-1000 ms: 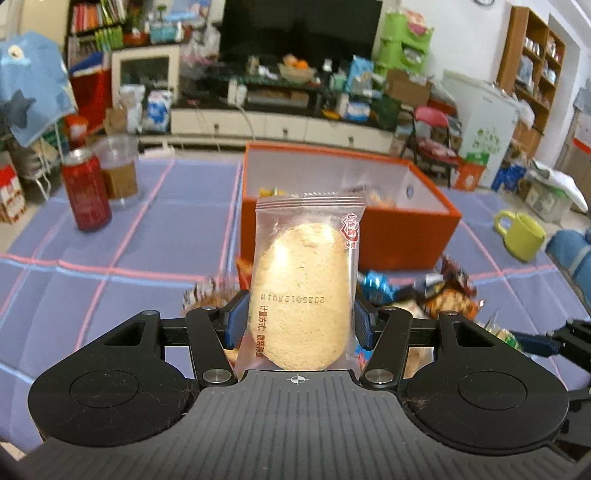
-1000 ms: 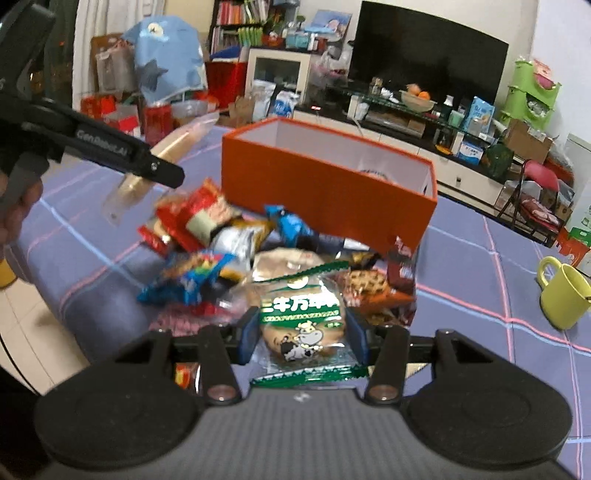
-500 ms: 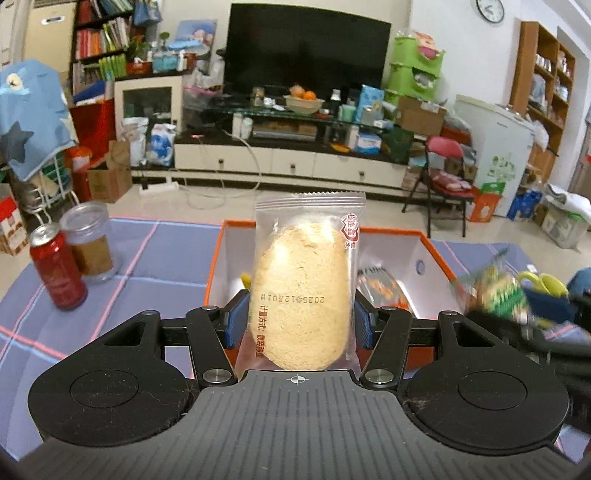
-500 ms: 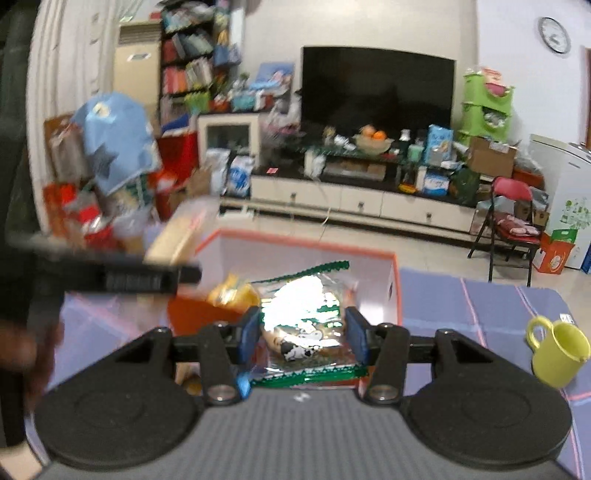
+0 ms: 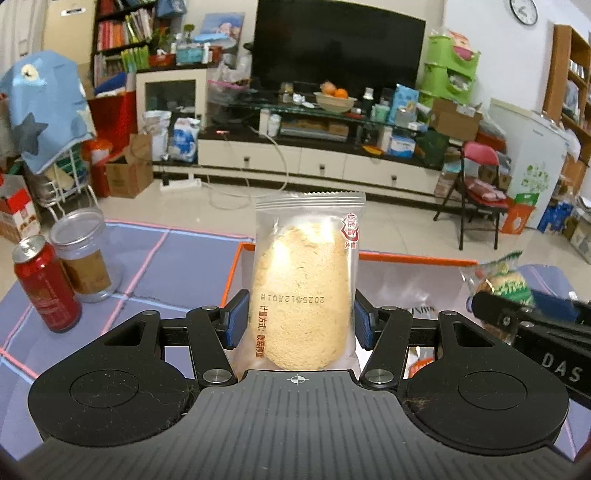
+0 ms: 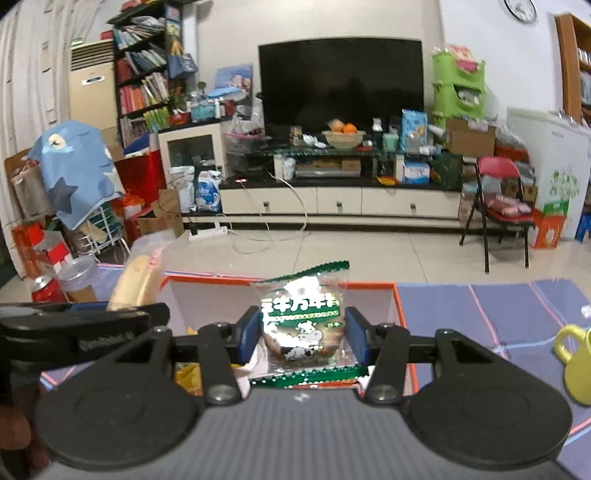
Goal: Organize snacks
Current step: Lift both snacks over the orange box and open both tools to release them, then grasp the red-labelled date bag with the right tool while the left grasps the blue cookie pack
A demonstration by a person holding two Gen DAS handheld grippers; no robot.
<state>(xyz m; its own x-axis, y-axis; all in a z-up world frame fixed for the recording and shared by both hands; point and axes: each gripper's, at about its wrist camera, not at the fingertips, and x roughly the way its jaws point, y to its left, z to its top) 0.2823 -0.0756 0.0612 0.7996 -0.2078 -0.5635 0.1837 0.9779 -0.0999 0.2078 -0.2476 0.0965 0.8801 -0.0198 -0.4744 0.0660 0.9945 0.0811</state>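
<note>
left wrist view: both claws now hold snacks nearer the orange box (image 5: 406,258).

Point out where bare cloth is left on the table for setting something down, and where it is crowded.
Bare cloth lies between the clear jar and the orange box, and on the far side between the box wall and the yellow mug. The far-left corner is taken by the jar and red can. Over the box both loaded tools crowd together.

A lived-in home living room: a big television (image 6: 340,86) on a low white media cabinet (image 6: 340,201), packed bookshelves (image 6: 142,79), a red folding chair (image 6: 496,199), a wall clock (image 6: 519,8) and tiled floor (image 6: 369,254)
</note>
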